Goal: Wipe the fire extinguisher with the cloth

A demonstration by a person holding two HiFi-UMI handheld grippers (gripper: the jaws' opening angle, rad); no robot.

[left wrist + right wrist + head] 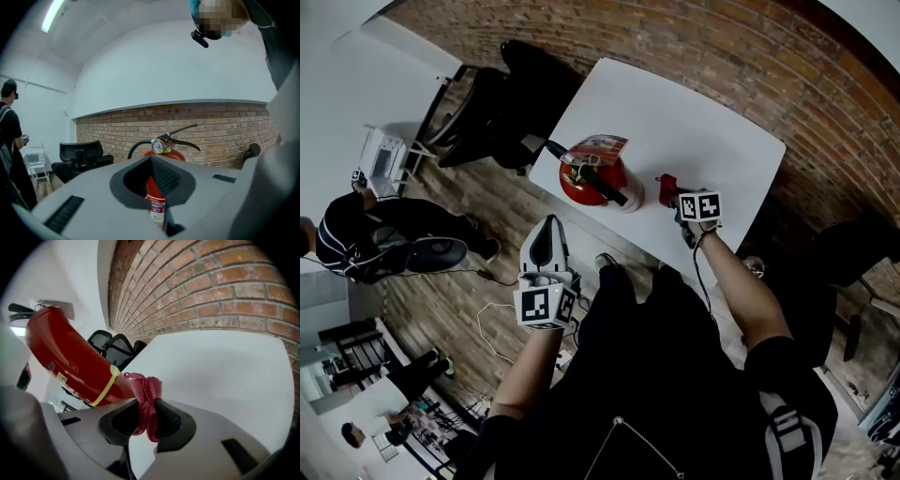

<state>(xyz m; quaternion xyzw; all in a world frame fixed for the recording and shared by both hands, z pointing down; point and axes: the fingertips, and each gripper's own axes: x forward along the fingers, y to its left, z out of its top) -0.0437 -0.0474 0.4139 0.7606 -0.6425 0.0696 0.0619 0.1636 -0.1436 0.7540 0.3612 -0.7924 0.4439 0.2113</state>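
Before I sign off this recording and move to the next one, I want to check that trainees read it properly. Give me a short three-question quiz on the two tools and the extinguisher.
1. True or false: the right tool is shut on the pink cloth.
2. Pick one. The fire extinguisher is: A) lying on the floor; B) standing upright on the white table; C) hanging on the wall.
3. Short answer: which tool has nothing between its jaws?

Key
1. True.
2. B.
3. The left tool; it is held off the table's near edge.
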